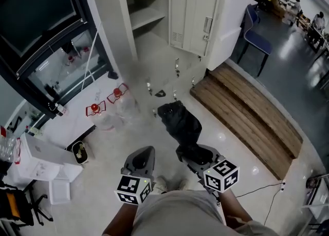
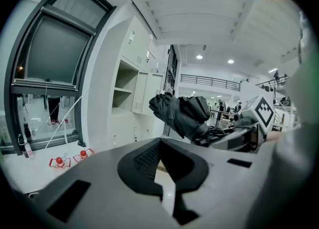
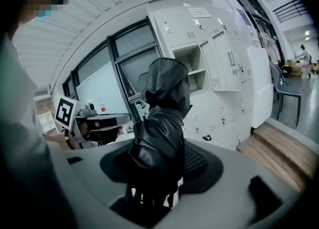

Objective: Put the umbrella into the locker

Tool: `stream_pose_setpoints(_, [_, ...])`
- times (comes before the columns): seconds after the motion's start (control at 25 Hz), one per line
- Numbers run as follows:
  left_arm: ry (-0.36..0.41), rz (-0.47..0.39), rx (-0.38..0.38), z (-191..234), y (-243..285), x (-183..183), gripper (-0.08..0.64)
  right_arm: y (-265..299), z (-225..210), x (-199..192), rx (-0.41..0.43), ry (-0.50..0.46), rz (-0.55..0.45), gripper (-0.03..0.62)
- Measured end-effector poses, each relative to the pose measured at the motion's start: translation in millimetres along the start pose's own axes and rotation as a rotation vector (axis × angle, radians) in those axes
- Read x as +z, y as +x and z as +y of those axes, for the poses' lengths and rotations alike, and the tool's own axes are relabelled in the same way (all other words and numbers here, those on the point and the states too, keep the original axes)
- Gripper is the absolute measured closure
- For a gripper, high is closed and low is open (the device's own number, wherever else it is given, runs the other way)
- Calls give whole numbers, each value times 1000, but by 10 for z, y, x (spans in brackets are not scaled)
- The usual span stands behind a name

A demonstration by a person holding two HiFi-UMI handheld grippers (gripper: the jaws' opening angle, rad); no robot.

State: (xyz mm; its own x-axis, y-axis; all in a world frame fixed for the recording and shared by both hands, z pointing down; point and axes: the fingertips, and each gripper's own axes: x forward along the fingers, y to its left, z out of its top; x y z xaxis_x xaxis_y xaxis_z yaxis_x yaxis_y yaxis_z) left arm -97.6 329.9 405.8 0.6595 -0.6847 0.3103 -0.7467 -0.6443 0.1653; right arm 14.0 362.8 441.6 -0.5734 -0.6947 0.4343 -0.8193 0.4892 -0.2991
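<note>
A folded black umbrella sticks forward out of my right gripper, which is shut on its lower end. In the right gripper view the umbrella rises between the pads of that gripper and hides part of the lockers. My left gripper is held beside it at the left, shut, with nothing between its pads. From the left gripper view the umbrella shows at the right. Ahead stands the white locker bank with one open compartment that has a shelf, its door swung out.
A low wooden platform lies to the right of the lockers, with a blue chair behind it. Two red stands sit on the floor by the glass wall at the left. Boxes are stacked at near left. A cable crosses the floor at right.
</note>
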Motion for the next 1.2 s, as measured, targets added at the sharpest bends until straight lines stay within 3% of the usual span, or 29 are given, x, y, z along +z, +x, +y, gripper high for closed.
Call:
stream_pose_setpoints(0.72, [34, 22, -65, 332, -3, -24, 545, 297, 121, 58, -54, 19, 4, 359])
stream_pose_setpoints(1.2, [36, 18, -60, 654, -193, -57, 545, 535, 291, 90, -70, 30, 2, 357])
